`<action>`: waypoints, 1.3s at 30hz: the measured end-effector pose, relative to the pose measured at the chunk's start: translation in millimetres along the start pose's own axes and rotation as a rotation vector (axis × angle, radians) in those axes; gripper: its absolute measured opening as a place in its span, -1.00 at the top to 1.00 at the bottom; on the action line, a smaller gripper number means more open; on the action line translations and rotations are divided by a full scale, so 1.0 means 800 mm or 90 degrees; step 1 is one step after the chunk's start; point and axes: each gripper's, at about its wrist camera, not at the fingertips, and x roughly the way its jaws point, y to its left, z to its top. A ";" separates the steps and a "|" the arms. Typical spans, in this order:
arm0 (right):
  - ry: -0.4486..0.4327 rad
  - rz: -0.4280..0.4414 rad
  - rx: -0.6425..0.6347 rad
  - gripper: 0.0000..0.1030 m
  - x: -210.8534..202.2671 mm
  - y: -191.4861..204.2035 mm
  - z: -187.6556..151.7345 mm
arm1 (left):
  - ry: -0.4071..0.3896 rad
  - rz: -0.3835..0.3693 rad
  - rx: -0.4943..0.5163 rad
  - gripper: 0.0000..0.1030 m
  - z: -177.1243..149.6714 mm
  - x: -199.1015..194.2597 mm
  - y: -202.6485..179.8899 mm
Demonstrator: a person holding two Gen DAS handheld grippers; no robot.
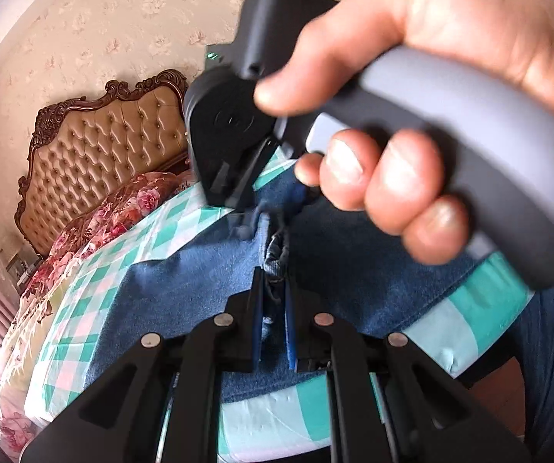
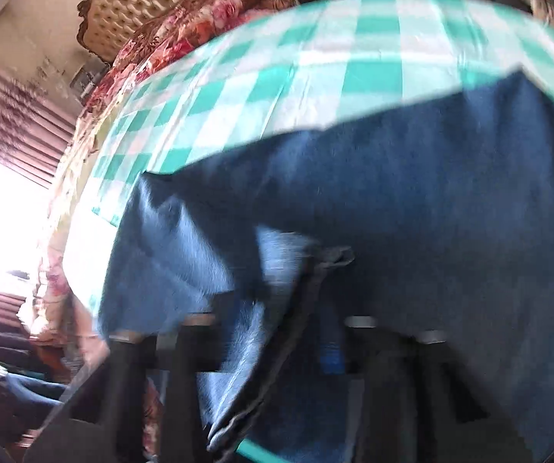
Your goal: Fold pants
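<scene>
Left wrist view shows the left gripper (image 1: 273, 301) clamped on a bunched denim edge of the pants (image 1: 184, 289) lying on the checked sheet (image 1: 95, 289) — right gripper (image 1: 238, 208) just ahead, seemingly pinching the same edge, though blur prevents confirmation.

The pants (image 1: 184, 281) lie on the checked sheet (image 1: 95, 293) covering the bed. A quilt (image 1: 122, 208) lies on the bed behind the sheet, in front of the headboard (image 1: 95, 150). In the left wrist view, the right hand (image 1: 412, 115) is above the pants, ahead of the left gripper (image 1: 275, 289).
</scene>
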 end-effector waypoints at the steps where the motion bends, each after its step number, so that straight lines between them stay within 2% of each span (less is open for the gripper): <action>1: -0.015 0.000 -0.008 0.69 -0.006 -0.001 0.002 | -0.006 -0.001 0.003 0.82 0.006 -0.002 -0.004; 6: -0.087 -0.039 -0.029 0.71 -0.054 -0.036 -0.005 | -0.047 -0.043 0.030 0.82 0.033 -0.009 -0.040; 8: -0.079 -0.057 -0.014 0.71 -0.053 -0.067 -0.007 | -0.038 -0.078 0.044 0.82 0.037 0.005 -0.068; 12: -0.053 -0.057 -0.007 0.70 -0.024 -0.099 -0.011 | -0.005 -0.092 0.066 0.82 0.030 0.025 -0.097; 14: -0.069 -0.044 0.002 0.39 -0.029 -0.106 -0.013 | -0.002 -0.089 0.067 0.82 0.027 0.025 -0.098; 15: -0.076 -0.045 0.010 0.15 -0.030 -0.107 -0.011 | 0.000 -0.089 0.064 0.81 0.027 0.026 -0.097; 16: -0.088 -0.040 0.027 0.06 -0.033 -0.113 -0.008 | 0.000 -0.086 0.067 0.81 0.027 0.026 -0.099; 21: -0.079 0.000 0.042 0.07 -0.023 -0.120 0.001 | 0.004 -0.075 0.088 0.81 0.021 0.025 -0.115; 23: -0.080 -0.003 0.026 0.15 -0.021 -0.115 0.003 | 0.007 -0.069 0.100 0.80 0.018 0.025 -0.122; 24: -0.083 -0.009 0.018 0.55 -0.021 -0.111 0.005 | 0.006 -0.066 0.104 0.80 0.019 0.027 -0.120; 25: -0.093 -0.025 0.009 0.66 -0.025 -0.107 0.006 | 0.005 -0.064 0.105 0.80 0.018 0.028 -0.120; 27: -0.131 -0.017 -0.015 0.73 -0.045 -0.094 0.004 | -0.003 -0.059 0.101 0.80 0.020 0.026 -0.120; 29: -0.175 -0.056 -0.075 0.73 -0.058 -0.073 -0.002 | 0.002 -0.063 0.097 0.80 0.023 0.030 -0.121; 32: -0.145 -0.069 -0.044 0.73 -0.035 -0.088 0.003 | 0.016 -0.075 0.102 0.80 0.021 0.038 -0.126; 33: -0.130 -0.075 -0.039 0.73 -0.025 -0.093 0.003 | 0.016 -0.076 0.102 0.75 0.021 0.037 -0.126; 35: -0.127 -0.103 -0.052 0.71 -0.016 -0.093 0.002 | 0.012 -0.096 0.085 0.51 0.021 0.031 -0.123; 36: -0.131 -0.121 -0.060 0.69 -0.015 -0.090 0.001 | 0.009 -0.110 0.077 0.32 0.021 0.027 -0.119; 37: -0.133 -0.127 -0.062 0.61 -0.015 -0.091 -0.001 | 0.002 -0.123 0.067 0.17 0.021 0.021 -0.113; 38: -0.138 -0.140 -0.060 0.55 -0.017 -0.091 -0.002 | -0.008 -0.136 0.048 0.13 0.023 0.013 -0.104; 39: -0.144 -0.150 -0.058 0.38 -0.019 -0.092 -0.005 | -0.011 -0.144 0.027 0.12 0.023 0.006 -0.095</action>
